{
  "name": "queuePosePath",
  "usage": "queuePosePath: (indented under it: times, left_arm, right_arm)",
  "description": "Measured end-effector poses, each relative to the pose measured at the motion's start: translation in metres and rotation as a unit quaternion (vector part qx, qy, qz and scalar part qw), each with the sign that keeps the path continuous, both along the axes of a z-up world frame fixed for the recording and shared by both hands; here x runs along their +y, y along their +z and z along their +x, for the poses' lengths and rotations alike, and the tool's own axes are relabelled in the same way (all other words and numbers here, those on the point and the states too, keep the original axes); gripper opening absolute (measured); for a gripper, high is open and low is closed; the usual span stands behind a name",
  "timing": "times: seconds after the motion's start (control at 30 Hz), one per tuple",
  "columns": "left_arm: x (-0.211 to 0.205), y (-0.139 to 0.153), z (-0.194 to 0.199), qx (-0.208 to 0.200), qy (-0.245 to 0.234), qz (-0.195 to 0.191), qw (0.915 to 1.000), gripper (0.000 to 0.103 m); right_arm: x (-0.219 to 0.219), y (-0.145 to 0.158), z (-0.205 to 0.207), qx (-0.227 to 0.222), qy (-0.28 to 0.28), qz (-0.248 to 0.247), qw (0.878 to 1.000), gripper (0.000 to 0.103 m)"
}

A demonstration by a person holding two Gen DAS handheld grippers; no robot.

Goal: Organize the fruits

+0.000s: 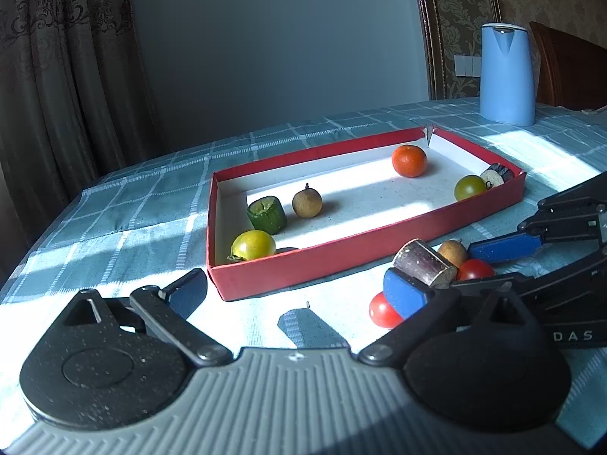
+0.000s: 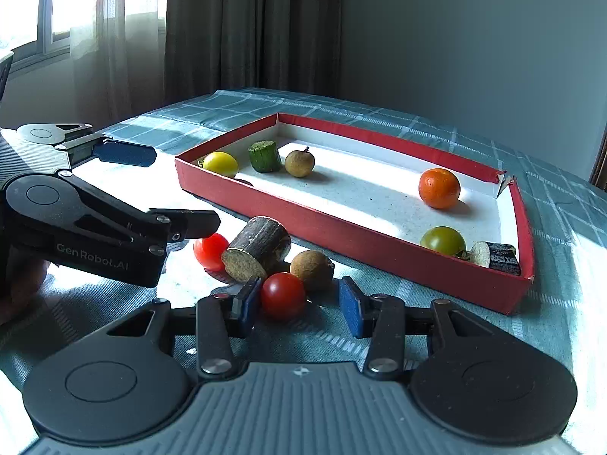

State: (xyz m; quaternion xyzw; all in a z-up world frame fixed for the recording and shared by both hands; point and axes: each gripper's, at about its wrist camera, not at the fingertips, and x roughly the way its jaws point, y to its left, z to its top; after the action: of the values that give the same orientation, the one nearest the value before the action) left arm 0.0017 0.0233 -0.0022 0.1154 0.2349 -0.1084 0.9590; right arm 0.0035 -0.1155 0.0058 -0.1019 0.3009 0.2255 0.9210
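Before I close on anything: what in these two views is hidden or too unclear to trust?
1. Left wrist view: the near red tomato is half hidden behind a blue pad of the left gripper.
2. Both views: a dark thing beside the yellow tomato is cut off by the red tray wall, so it is unidentifiable.
3. Right wrist view: whether the right gripper touches the other red tomato is unclear.
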Motion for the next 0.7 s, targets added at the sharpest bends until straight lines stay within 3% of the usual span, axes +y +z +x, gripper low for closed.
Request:
queuePosePath:
  times: [0.17,0.23,0.47,0.7]
  left_arm:
    - [0.000,0.000,-0.001,0.000,-0.006,-0.003,1.0000,0.099]
    - [-0.001,0.001,-0.007,-0.006,-0.031,-0.001,0.9995,0.099]
    - [-0.014,-0.007,-0.003,0.020,-0.057,0.029,0.9978,0.099]
    - [-0.029,-0.010,-0.001,0.017,-0.068,0.070,0.9951,0.095]
  right_arm:
    - [-0.014,0.002,0.001,-0.006,-0.033,0.011,0.999,0.028]
    - [-0.020,0.001,0.003,0.000,-0.048,0.013,0.999,0.027]
    - [-0.023,-0.001,0.003,0.004,-0.053,0.007,0.999,0.027]
    - [-0.025,-0.003,0.004,0.009,-0.058,0.008,0.998,0.027]
